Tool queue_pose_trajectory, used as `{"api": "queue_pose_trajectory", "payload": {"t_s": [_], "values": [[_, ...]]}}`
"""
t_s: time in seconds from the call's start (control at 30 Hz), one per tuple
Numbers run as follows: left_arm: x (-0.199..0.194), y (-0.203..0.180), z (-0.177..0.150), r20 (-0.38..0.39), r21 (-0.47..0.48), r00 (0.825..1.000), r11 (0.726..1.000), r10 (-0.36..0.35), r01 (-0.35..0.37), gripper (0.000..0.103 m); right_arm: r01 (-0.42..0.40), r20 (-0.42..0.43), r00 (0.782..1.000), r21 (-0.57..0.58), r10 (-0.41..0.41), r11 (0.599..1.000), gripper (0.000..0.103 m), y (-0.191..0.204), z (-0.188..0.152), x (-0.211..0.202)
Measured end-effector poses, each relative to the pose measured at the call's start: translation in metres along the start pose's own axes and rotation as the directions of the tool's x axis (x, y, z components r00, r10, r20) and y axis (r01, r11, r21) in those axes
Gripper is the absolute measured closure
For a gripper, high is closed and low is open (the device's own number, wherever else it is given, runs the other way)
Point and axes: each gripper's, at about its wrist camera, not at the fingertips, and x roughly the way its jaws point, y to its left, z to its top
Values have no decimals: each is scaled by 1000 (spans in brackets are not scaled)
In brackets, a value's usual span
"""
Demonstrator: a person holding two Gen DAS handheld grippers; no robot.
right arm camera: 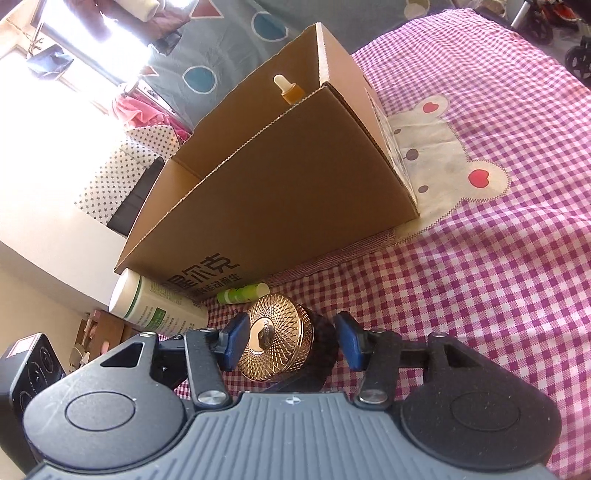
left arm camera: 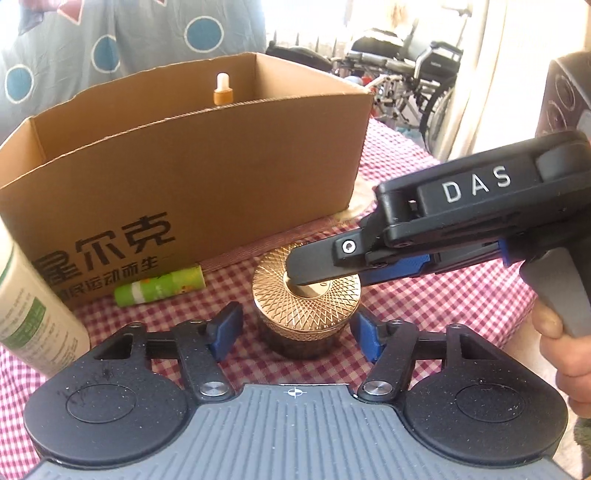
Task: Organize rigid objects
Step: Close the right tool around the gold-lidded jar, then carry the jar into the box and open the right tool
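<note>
A pink-and-white checked cloth (right arm camera: 498, 277) with a stitched cartoon bear patch (right arm camera: 439, 155) covers the surface. Behind it hangs a grey fabric (left arm camera: 155, 33) printed with blue circles. Bright daylight floods through a window (right arm camera: 85, 40). A folded wheelchair (left arm camera: 413, 70) stands beside a pale curtain (left arm camera: 517, 66).

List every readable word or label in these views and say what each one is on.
"DAS": on the black body of the right hand-held gripper.
"尔克": large dark print on the brown cardboard box; the character before it is partly cut off.
Smaller line beneath: too blurred to read.
White bottle with green label: print too small.
Green tube: unreadable.
</note>
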Motion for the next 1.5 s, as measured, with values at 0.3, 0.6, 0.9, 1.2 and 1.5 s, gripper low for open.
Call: {"api": "queue_pose_trajectory", "payload": {"t_s": [0.3, 0.6, 0.9, 1.2, 1.5], "values": [[10, -7, 6, -9, -10, 1000, 1000, 23, -23, 47, -39, 13, 999, 18, 39, 999, 52, -5, -7, 1], [3, -9, 5, 8, -24, 999, 999, 37, -36, 48, -20, 35, 999, -13, 20, 1000, 54, 10, -13, -3], [-27, -19, 16, 60, -24, 996, 997, 72, -70, 48, -33, 87, 995, -87, 41, 996, 54, 39, -11, -28], [-67, -18, 52, 161, -17, 977, 990, 138, -137, 48, -59, 158, 983, -227, 96, 972, 54, 89, 21, -57], [-57, 15, 116, 142, -75, 960, 970, 241, -232, 48, -99, 75, 989, -321, 129, 942, 54, 126, 100, -29]]}}
